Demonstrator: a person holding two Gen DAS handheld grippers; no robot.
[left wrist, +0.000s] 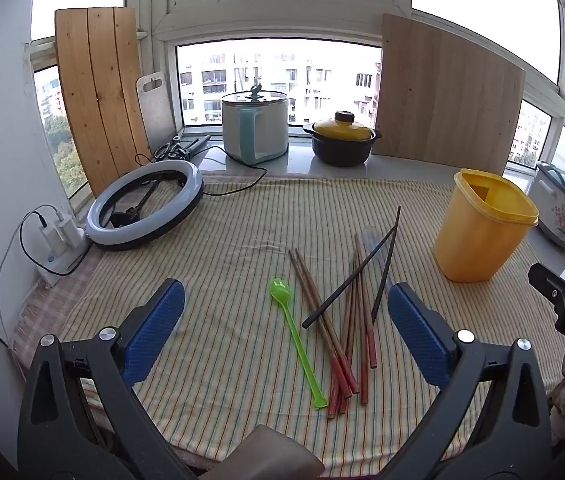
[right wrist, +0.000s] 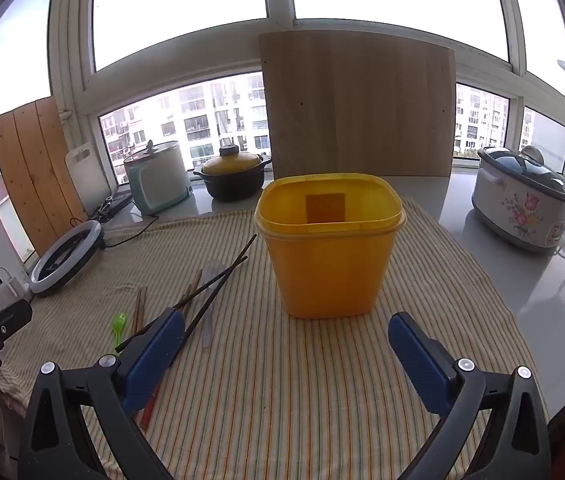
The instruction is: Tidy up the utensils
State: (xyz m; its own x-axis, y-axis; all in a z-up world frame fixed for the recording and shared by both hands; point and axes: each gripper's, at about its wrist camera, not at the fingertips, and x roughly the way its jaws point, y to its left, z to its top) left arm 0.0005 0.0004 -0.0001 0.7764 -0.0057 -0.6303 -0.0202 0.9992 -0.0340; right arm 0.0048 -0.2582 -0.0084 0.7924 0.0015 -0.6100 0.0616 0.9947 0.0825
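A green plastic spoon (left wrist: 296,336) lies on the striped cloth (left wrist: 222,280) next to several brown chopsticks with red ends (left wrist: 342,344), two black chopsticks (left wrist: 352,280) and a clear spoon (left wrist: 374,240). An empty yellow container (left wrist: 482,228) stands to their right. My left gripper (left wrist: 286,320) is open above the utensils and holds nothing. My right gripper (right wrist: 286,344) is open and empty, just in front of the yellow container (right wrist: 328,248). The black chopsticks (right wrist: 210,288) and green spoon (right wrist: 118,328) lie at its left.
A ring light (left wrist: 144,204) lies at the far left by a charger (left wrist: 56,236). A white-blue cooker (left wrist: 254,128), a yellow-lidded black pot (left wrist: 342,140) and wooden boards (left wrist: 446,92) stand on the sill. A floral rice cooker (right wrist: 522,196) sits right.
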